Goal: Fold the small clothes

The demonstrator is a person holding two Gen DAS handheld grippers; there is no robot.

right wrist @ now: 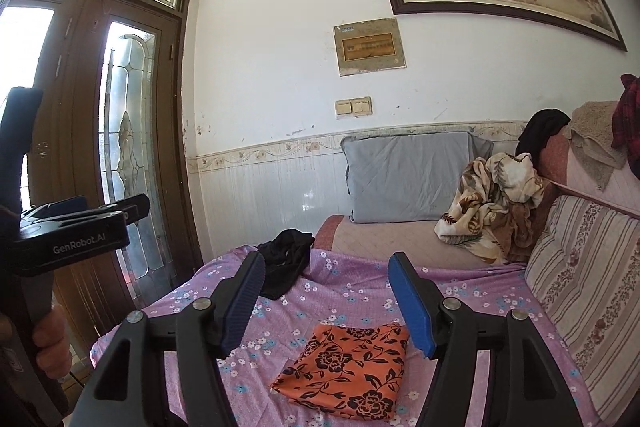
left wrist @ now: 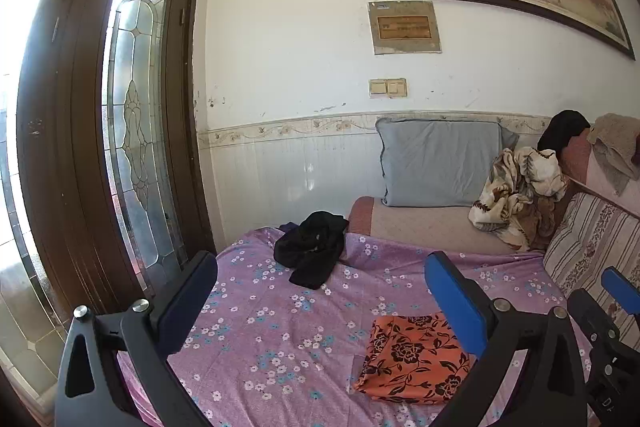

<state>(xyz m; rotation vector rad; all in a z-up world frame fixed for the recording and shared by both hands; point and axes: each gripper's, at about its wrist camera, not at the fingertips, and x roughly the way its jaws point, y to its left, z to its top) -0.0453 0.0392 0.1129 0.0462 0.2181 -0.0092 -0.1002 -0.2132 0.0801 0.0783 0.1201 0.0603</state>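
Both my left gripper (left wrist: 320, 291) and right gripper (right wrist: 326, 291) hang wide, empty. Beyond my fingers, the crumpled black garment (left wrist: 312, 247) could bunch if I pinch several layers.

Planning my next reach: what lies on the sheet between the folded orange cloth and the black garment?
Only bare floral sheet between the orange cloth and black garment; both wrist views show it.

The right tongs (right wrist: 324, 291) stand open above the folded orange cloth (right wrist: 348, 367) on the bed (right wrist: 360, 291), a black garment (right wrist: 286, 263) at eleven o'clock.
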